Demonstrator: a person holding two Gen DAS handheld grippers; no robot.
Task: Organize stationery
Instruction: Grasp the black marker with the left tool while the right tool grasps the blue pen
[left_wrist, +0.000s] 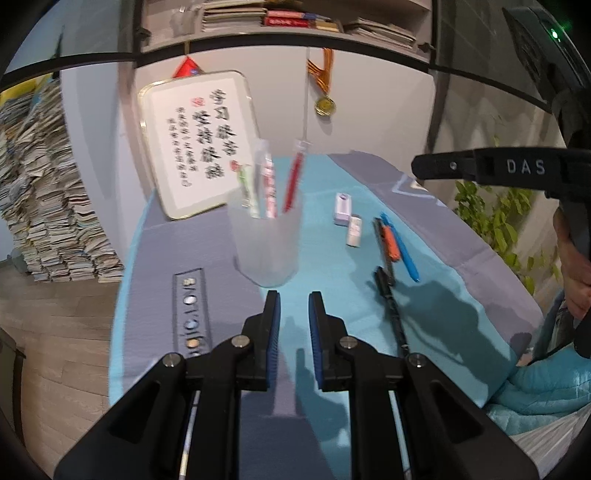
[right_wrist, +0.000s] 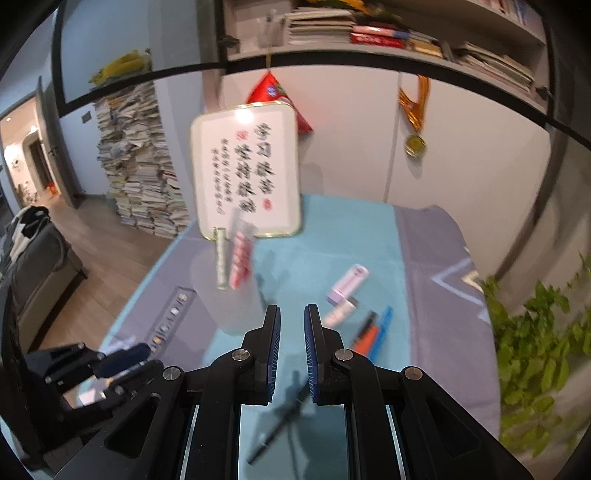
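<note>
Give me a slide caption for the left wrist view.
Empty left claw before frosted cup of pens; more pens lie loose.

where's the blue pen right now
In the left wrist view the blue pen lies on the teal cloth, right of the frosted cup, beside the orange pen.

Left wrist view: looks forward and down along left gripper (left_wrist: 294, 301), near surface (left_wrist: 207, 258); frosted cup (left_wrist: 266, 242) at 12 o'clock, pens (left_wrist: 397, 243) at 1 o'clock, right gripper (left_wrist: 443, 166) at 2 o'clock.

Right wrist view: same downward tilt along right gripper (right_wrist: 292, 314); cup (right_wrist: 231, 291) at 11 o'clock, left gripper (right_wrist: 125, 356) at 8 o'clock.

Shared by both: cup, pens (right_wrist: 373, 332), framed calligraphy (left_wrist: 201, 142), medal (left_wrist: 325, 105).
</note>
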